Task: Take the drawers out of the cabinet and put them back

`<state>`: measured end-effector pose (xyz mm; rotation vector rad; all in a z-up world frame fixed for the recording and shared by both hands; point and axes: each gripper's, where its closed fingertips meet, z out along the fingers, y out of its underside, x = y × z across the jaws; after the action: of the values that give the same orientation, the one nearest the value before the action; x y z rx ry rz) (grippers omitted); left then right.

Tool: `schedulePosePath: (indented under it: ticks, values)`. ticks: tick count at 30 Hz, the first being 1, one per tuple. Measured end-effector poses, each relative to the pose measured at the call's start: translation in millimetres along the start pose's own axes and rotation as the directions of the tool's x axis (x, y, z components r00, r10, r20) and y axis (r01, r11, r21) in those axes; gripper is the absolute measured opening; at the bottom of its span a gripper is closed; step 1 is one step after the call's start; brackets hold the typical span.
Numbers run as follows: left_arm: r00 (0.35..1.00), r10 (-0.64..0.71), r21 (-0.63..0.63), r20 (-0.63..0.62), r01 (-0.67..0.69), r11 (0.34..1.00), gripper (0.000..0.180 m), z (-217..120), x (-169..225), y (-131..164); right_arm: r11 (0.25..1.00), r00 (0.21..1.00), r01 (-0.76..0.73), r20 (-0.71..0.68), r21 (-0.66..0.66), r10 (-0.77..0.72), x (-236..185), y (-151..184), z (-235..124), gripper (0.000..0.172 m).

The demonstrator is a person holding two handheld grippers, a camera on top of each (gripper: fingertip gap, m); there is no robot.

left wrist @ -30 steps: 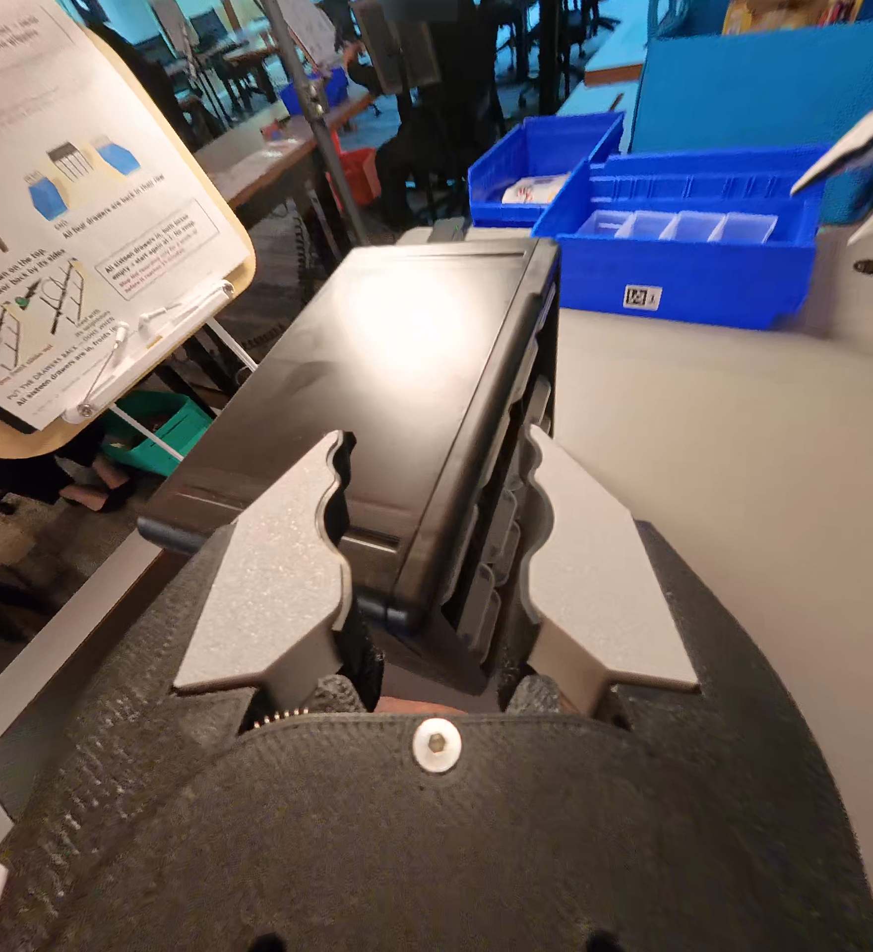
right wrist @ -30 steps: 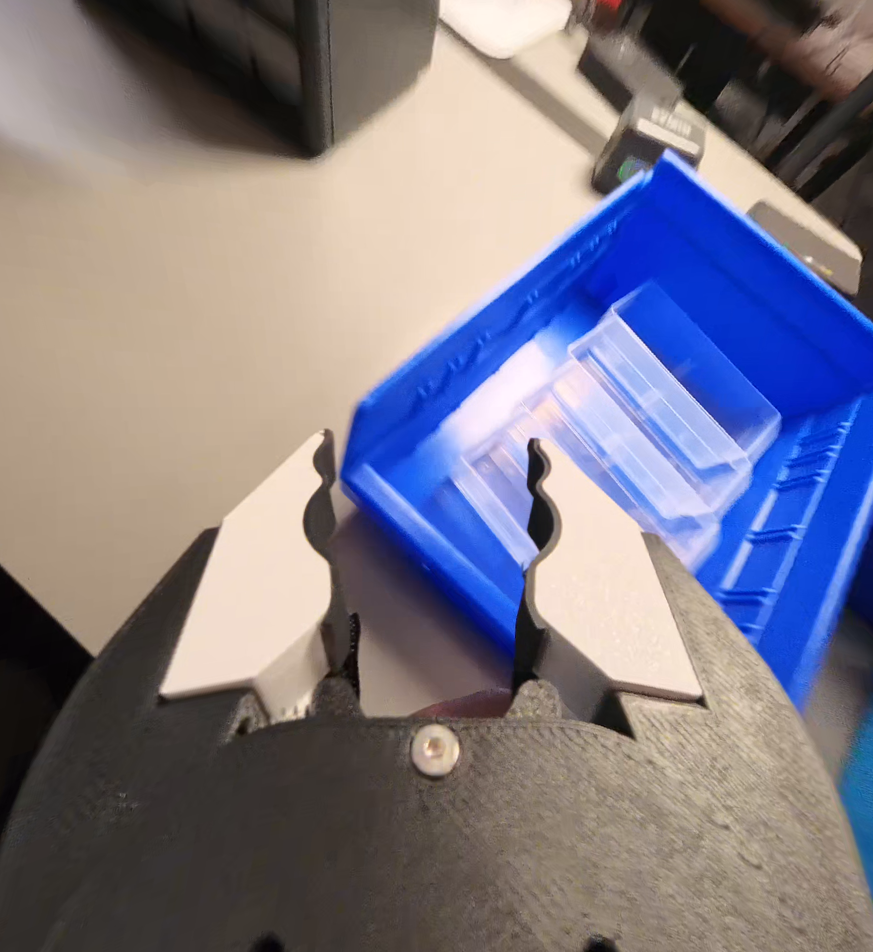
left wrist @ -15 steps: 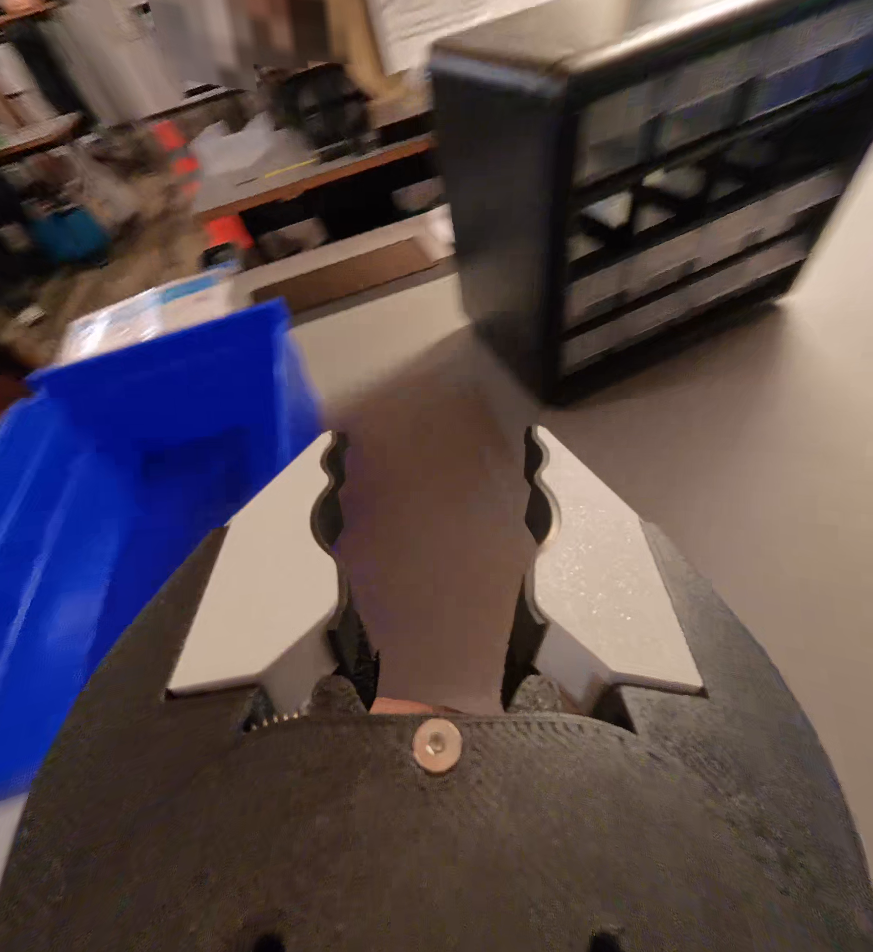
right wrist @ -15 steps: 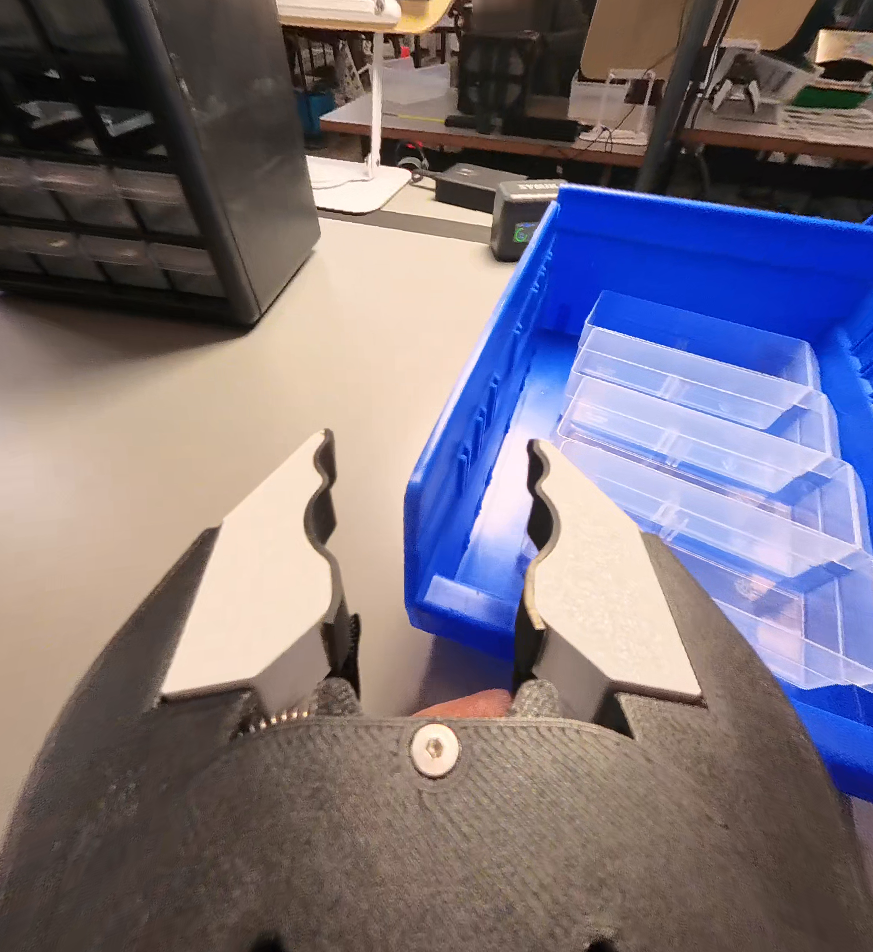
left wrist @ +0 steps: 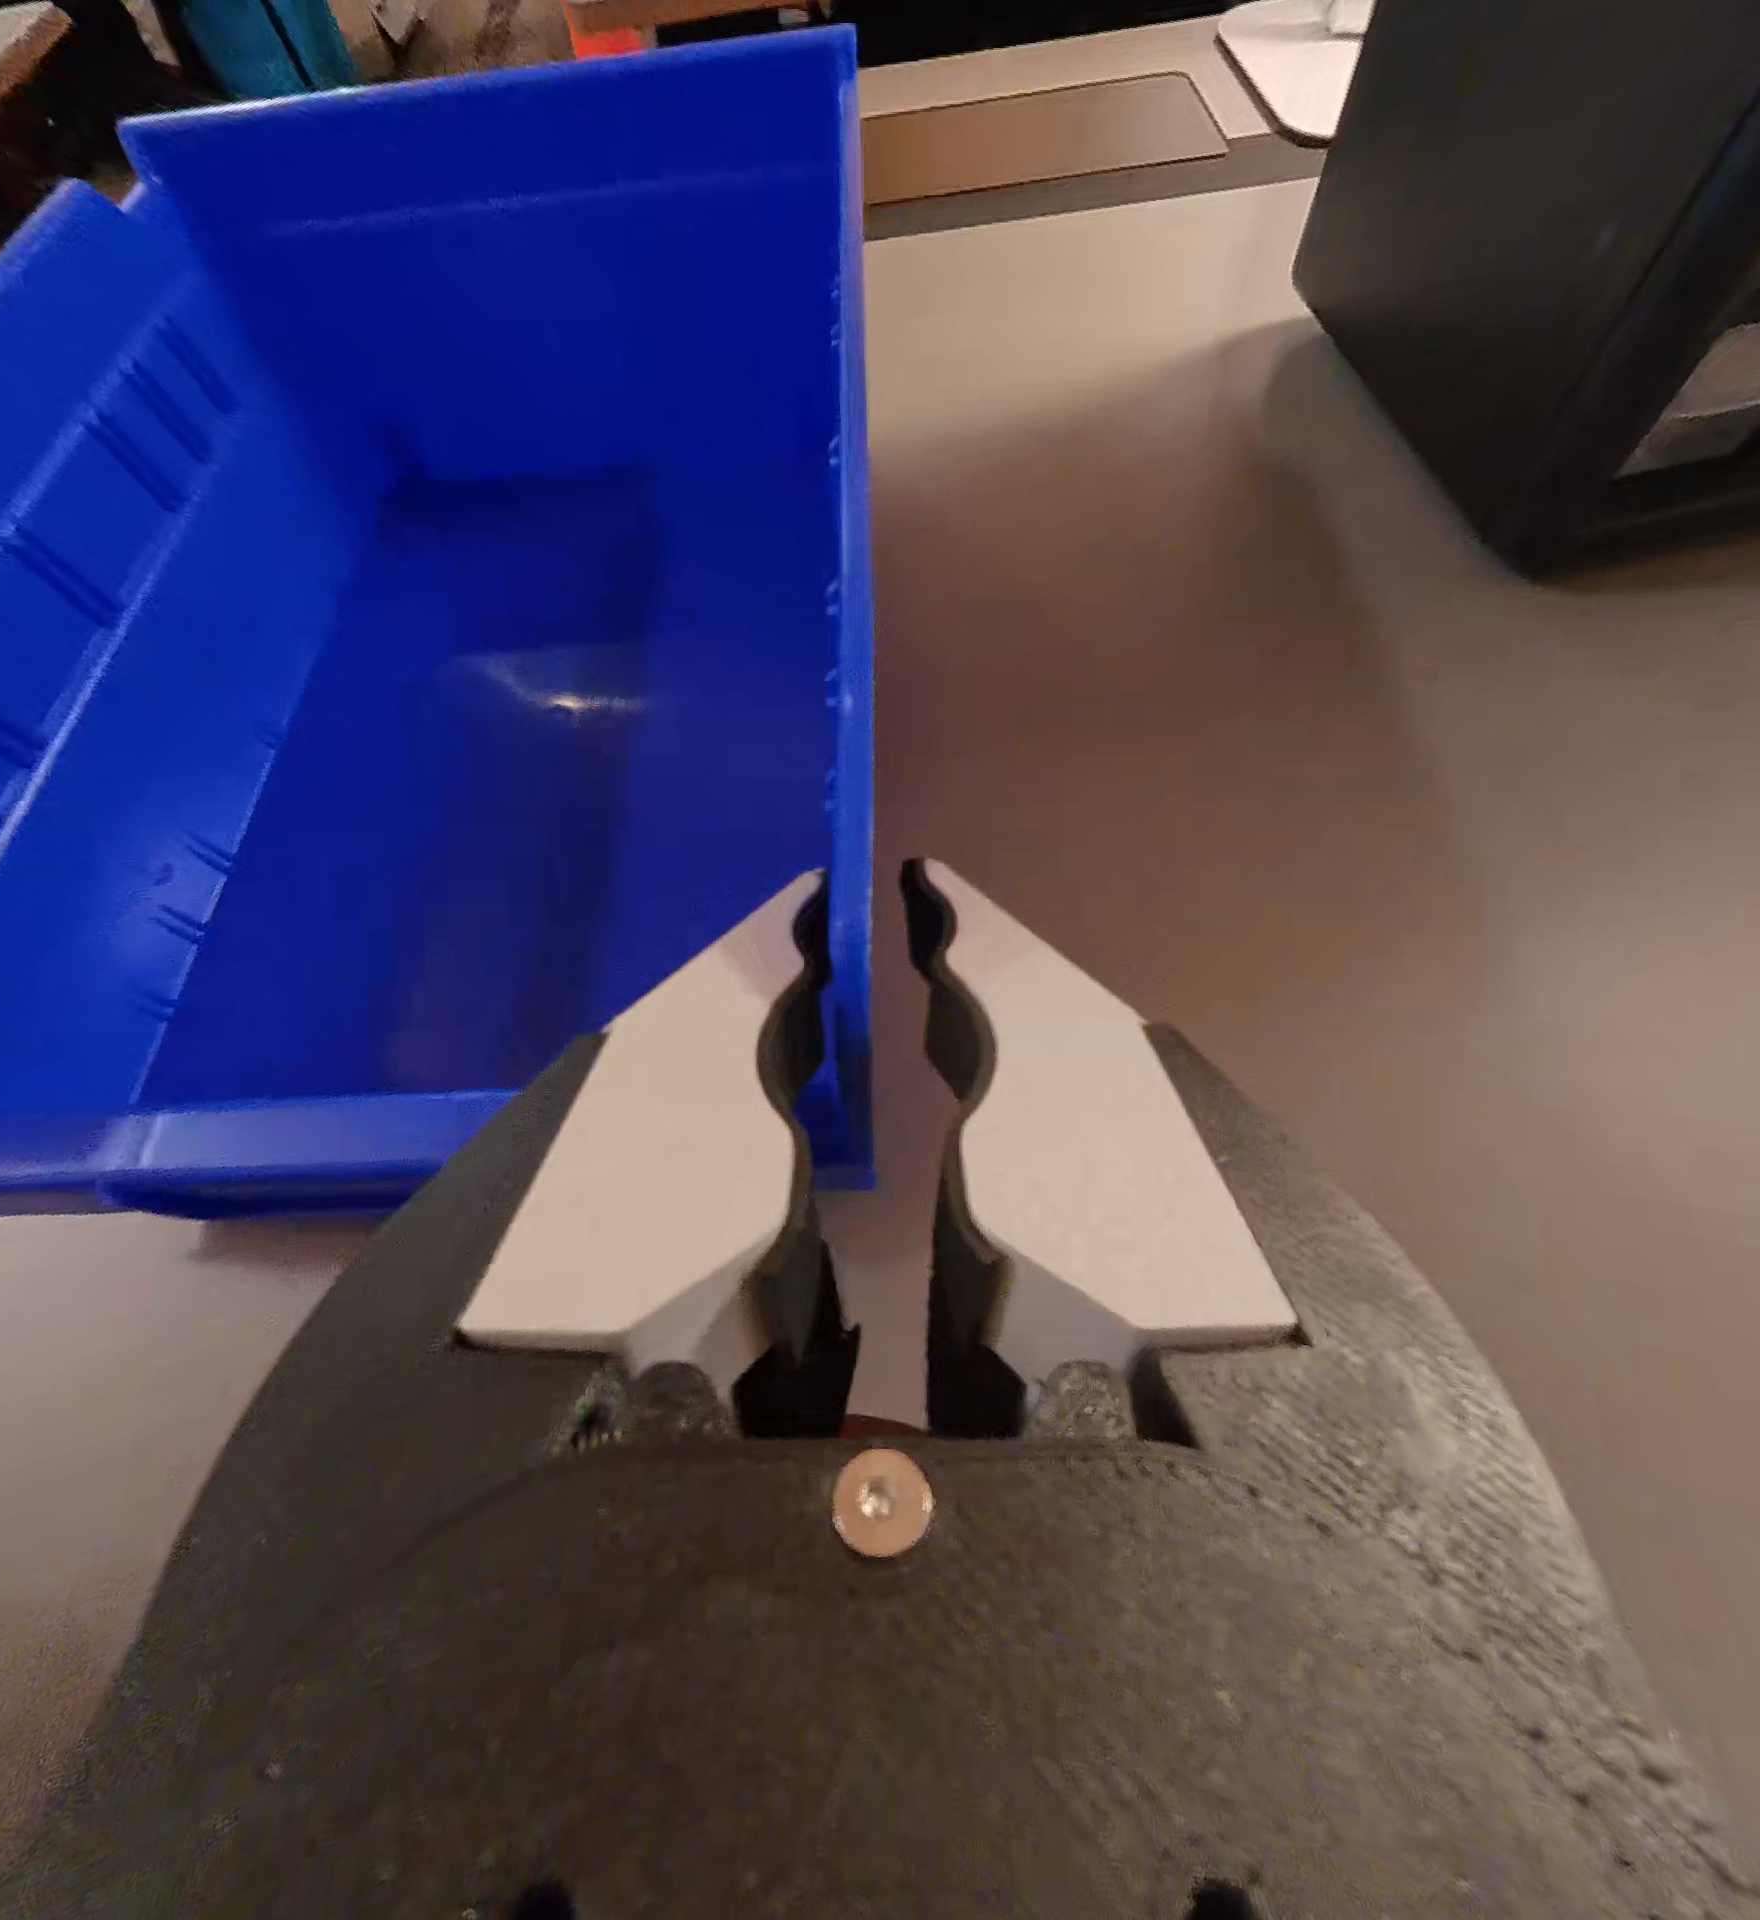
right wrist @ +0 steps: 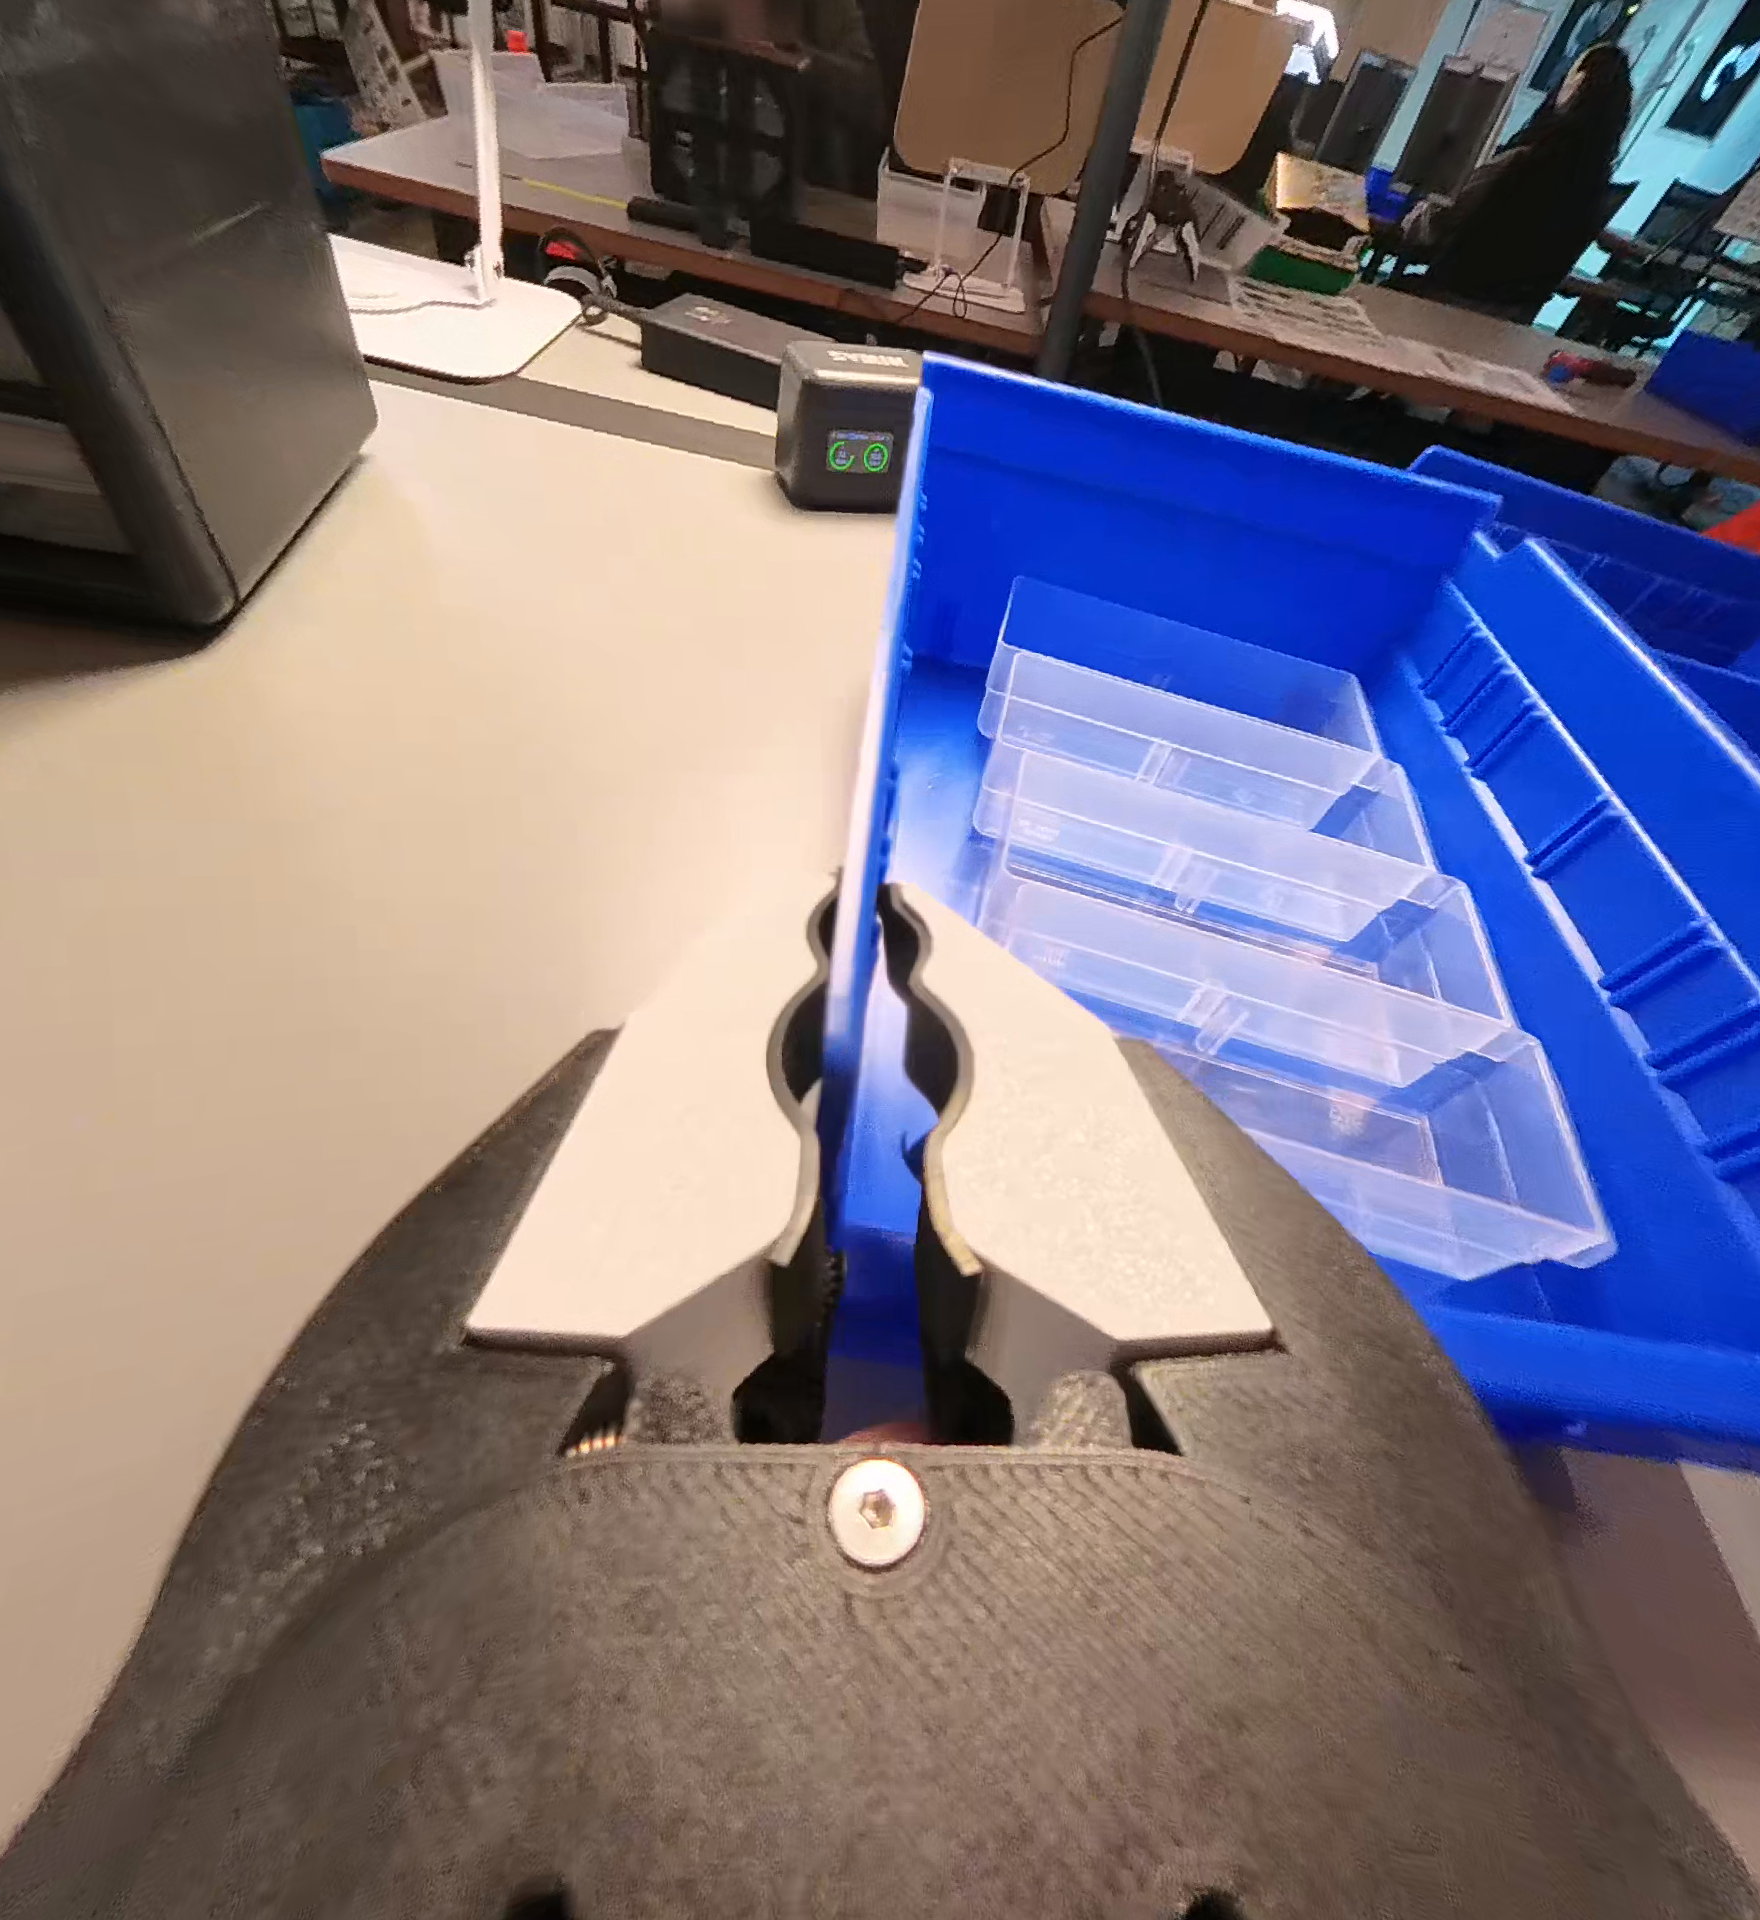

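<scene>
Both grippers share one build: a coarse, grainy black printed body, a bright hex screw at the centre, and two smooth pale-grey wedge fingers with wavy black pads.

The left gripper point(left wrist: 863, 904) straddles the right wall of an empty blue bin point(left wrist: 502, 312), a glossy moulded plastic box with ribbed sides. Its left pad lies against the wall's inner face; a narrow gap shows between the wall and the right pad, so the wall is not clamped.

The right gripper point(right wrist: 860, 914) is closed on the thin left wall of a second blue bin point(right wrist: 1167, 499), both pads pressing the wall. Inside this bin, just right of the fingers, four clear drawers point(right wrist: 1219, 852) lie side by side: transparent rigid plastic troughs with small front tabs.

The cabinet point(right wrist: 128, 312), a black box with a smooth dull side panel, stands on the matte beige table point(right wrist: 388, 831), ahead and left of the right gripper, well apart from the bin
</scene>
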<state>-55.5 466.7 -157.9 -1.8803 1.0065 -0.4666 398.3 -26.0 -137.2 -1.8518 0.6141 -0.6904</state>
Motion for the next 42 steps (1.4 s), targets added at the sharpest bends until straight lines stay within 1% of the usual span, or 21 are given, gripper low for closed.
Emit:
schedulePosePath:
  ticks: [2, 7, 11, 14, 18, 20, 23, 27, 31, 36, 39, 42]
  values:
    - [0.999, 0.019, 0.024, 0.038, -0.020, 1.000, 0.003, -1.8, -1.7, 1.0, 1.000, 1.000, -0.006, -0.004, -0.002, 0.006, 1.0, 3.3, -7.9, 0.007]
    - [0.997, 0.078, 0.066, 0.001, -0.078, 0.995, 0.002, -24.2, 17.7, 6.8, 1.000, 0.997, -0.020, 0.074, 0.010, 0.019, -5.4, 13.1, -42.3, 0.006]
    - [0.995, 0.090, 0.116, -0.041, -0.085, 0.990, 0.002, -56.5, 38.9, 10.0, 1.000, 0.988, -0.004, 0.154, 0.022, 0.001, -20.5, 22.4, -79.0, 0.007]
    - [0.991, 0.084, 0.175, -0.100, -0.066, 0.982, 0.002, -90.1, 56.5, 7.9, 1.000, 0.975, 0.007, 0.220, 0.029, -0.013, -36.7, 29.3, -108.9, 0.007]
    - [0.976, 0.062, 0.236, -0.209, -0.011, 0.972, 0.002, -134.6, 72.5, 2.6, 0.999, 0.946, 0.026, 0.321, 0.043, -0.039, -61.1, 37.3, -146.9, 0.007]
    - [0.964, 0.081, 0.259, -0.251, -0.014, 0.966, 0.003, -154.2, 78.4, 0.5, 0.998, 0.923, 0.036, 0.381, 0.050, -0.053, -75.6, 40.1, -163.7, 0.006]
    - [0.936, 0.072, 0.286, -0.345, 0.032, 0.958, 0.003, -182.1, 92.5, -4.2, 0.995, 0.892, 0.065, 0.443, 0.073, -0.091, -96.1, 42.5, -183.2, 0.006]
    - [0.895, 0.091, 0.333, -0.437, 0.067, 0.941, 0.003, -216.4, 111.3, -7.9, 0.990, 0.846, 0.092, 0.515, 0.109, -0.136, -121.5, 43.5, -201.8, 0.006]
    - [0.855, 0.169, 0.387, -0.491, 0.041, 0.921, 0.003, -251.7, 129.6, -10.2, 0.981, 0.773, 0.118, 0.606, 0.153, -0.187, -151.2, 42.3, -217.1, 0.005]
    - [0.786, 0.305, 0.472, -0.537, -0.020, 0.881, 0.003, -292.2, 154.7, -12.5, 0.964, 0.636, 0.148, 0.725, 0.219, -0.263, -196.4, 38.3, -233.3, 0.006]
    - [0.743, 0.373, 0.515, -0.556, -0.044, 0.856, 0.003, -304.1, 173.1, -17.1, 0.943, 0.530, 0.165, 0.781, 0.288, -0.331, -226.8, 34.3, -239.7, 0.006]
    - [0.709, 0.424, 0.541, -0.564, -0.070, 0.838, 0.004, -302.5, 195.2, -24.3, 0.919, 0.422, 0.171, 0.816, 0.357, -0.395, -257.6, 28.0, -240.0, 0.006]
